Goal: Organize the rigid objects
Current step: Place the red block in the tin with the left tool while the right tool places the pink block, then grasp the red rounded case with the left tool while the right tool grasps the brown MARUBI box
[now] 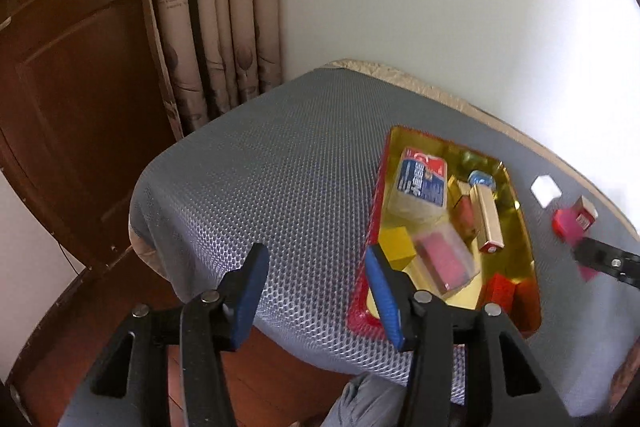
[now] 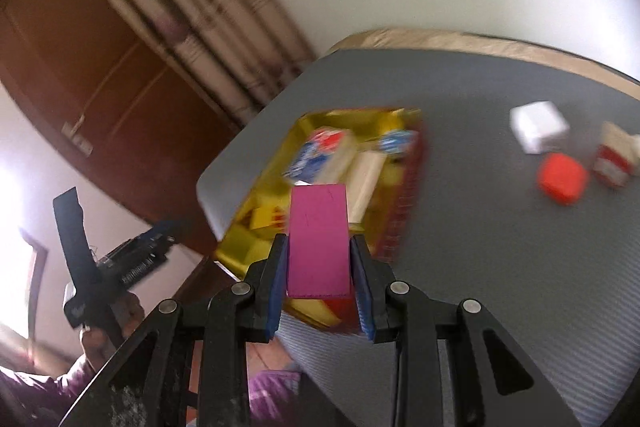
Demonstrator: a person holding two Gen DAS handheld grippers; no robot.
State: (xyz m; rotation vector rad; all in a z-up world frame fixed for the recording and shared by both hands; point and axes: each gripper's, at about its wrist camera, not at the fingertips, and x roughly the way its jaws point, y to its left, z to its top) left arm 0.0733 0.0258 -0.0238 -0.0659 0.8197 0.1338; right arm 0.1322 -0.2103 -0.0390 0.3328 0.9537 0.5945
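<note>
Three items loose on mat | right gripper [image 2: 319,259] pinching magenta block [image 2: 318,243], carried near gold tray [image 2: 236,255] | left gripper [image 1: 316,291] spread, empty | next: lower into free tray space, release

Left gripper [image 1: 316,291] agape, right gripper [image 2: 319,263] clamped.

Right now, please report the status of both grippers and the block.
Left gripper open, empty. Right gripper shut on magenta block, near gold tray. Tray crowded.
</note>
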